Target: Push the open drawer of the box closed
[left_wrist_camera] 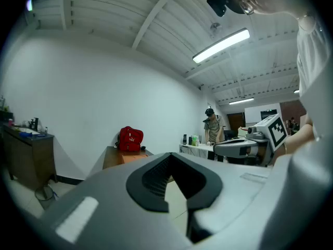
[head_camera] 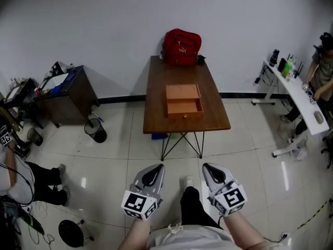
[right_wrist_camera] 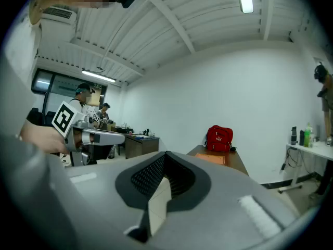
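Note:
An orange box (head_camera: 182,94) sits mid-way along a brown table (head_camera: 156,92), its drawer (head_camera: 184,108) pulled out toward me with a small knob on the front. The box also shows far off as an orange box (left_wrist_camera: 126,159) and an orange box (right_wrist_camera: 212,159). My left gripper (head_camera: 156,166) and right gripper (head_camera: 208,165) are held side by side over the floor, well short of the table, both pointing at it. Each is shut and holds nothing. Up close, the left gripper (left_wrist_camera: 171,158) and right gripper (right_wrist_camera: 166,155) show jaws meeting at the tip.
A red backpack (head_camera: 182,47) stands at the table's far end. A dark cabinet (head_camera: 70,90) and black bin (head_camera: 97,132) are at left, where a person (head_camera: 31,181) sits. A white desk (head_camera: 302,100) with a standing person (head_camera: 323,66) is at right.

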A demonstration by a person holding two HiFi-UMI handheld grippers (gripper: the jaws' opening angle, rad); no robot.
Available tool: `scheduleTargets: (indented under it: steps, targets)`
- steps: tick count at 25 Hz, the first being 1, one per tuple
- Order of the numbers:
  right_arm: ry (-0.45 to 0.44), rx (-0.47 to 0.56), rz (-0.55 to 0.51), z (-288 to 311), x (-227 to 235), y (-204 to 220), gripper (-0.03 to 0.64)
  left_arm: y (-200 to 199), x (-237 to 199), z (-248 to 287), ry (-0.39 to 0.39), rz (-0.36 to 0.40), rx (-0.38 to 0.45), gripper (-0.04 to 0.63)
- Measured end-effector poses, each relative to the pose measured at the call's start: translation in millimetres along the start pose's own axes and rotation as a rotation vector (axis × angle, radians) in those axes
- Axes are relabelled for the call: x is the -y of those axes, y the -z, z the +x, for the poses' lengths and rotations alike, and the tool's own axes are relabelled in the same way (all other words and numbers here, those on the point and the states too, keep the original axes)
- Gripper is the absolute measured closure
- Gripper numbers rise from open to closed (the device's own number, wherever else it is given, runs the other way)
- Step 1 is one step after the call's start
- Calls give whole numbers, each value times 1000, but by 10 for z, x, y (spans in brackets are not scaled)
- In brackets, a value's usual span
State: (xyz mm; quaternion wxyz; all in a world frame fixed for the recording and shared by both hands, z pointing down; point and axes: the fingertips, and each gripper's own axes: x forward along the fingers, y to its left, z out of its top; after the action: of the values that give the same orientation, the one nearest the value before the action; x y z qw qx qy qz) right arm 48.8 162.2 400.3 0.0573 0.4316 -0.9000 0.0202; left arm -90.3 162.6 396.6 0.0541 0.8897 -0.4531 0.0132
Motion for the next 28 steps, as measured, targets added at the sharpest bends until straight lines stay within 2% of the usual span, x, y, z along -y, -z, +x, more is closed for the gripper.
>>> scheduleTargets:
  steps: [8, 11, 18, 28]
  targets:
    - [23, 7, 77, 716, 713, 70, 609, 150, -350, 795, 29, -34, -46, 594]
    - [15, -12, 71, 1086, 1038, 113, 609, 231, -549, 1202, 23, -47, -69, 594]
    - [48, -121, 102, 1964, 1891, 505, 609, 553, -1075, 2139, 11, -58, -181, 594]
    - [-5, -247, 146, 2778, 2506, 1023, 609, 999, -1533, 3101, 22, -122, -292, 594]
